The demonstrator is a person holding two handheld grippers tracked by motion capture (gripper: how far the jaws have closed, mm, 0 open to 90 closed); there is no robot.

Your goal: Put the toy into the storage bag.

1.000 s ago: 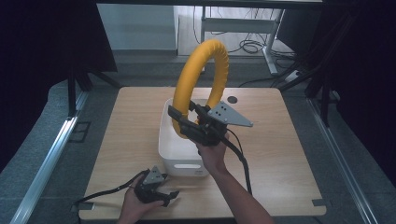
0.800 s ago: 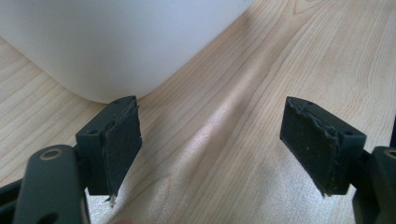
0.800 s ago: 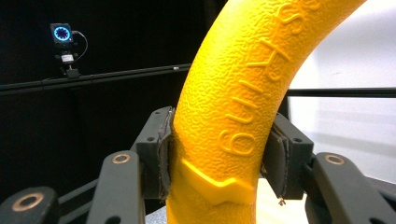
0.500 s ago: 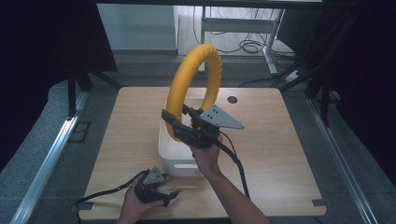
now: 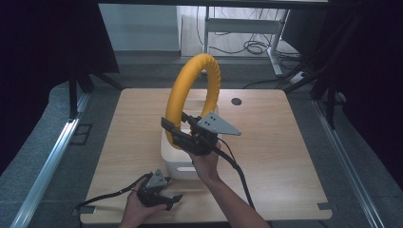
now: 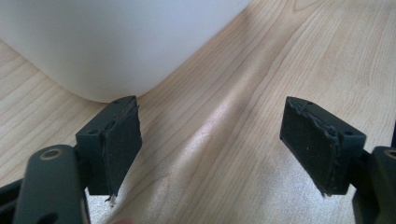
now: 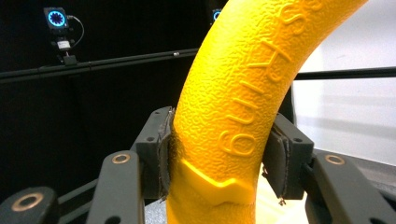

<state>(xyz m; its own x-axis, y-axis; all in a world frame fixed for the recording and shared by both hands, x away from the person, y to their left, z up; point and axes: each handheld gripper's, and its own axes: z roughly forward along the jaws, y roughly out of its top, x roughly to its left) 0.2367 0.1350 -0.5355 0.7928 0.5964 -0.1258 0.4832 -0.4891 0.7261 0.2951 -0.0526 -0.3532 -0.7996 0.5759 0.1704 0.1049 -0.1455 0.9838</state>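
A large yellow foam ring (image 5: 190,90) stands upright in the air above the white box (image 5: 177,164) at the table's middle. My right gripper (image 5: 183,137) is shut on the ring's lower part. In the right gripper view the ring (image 7: 243,107), with raised letters on it, is pinched between both pads (image 7: 166,154). My left gripper (image 5: 164,198) rests low at the table's front edge, just in front of the box. It is open, and the left gripper view shows bare wood between its pads (image 6: 122,140) and the box's rounded corner (image 6: 107,42) just beyond.
The wooden table (image 5: 285,142) has a round cable hole (image 5: 236,101) at the back. Metal rails (image 5: 47,161) run along both sides of the table. A desk frame and cables (image 5: 247,33) stand behind it. Black cables trail from both grippers.
My right gripper has carried the yellow ring to the left and a little lower over the white box. The left gripper has stayed put.
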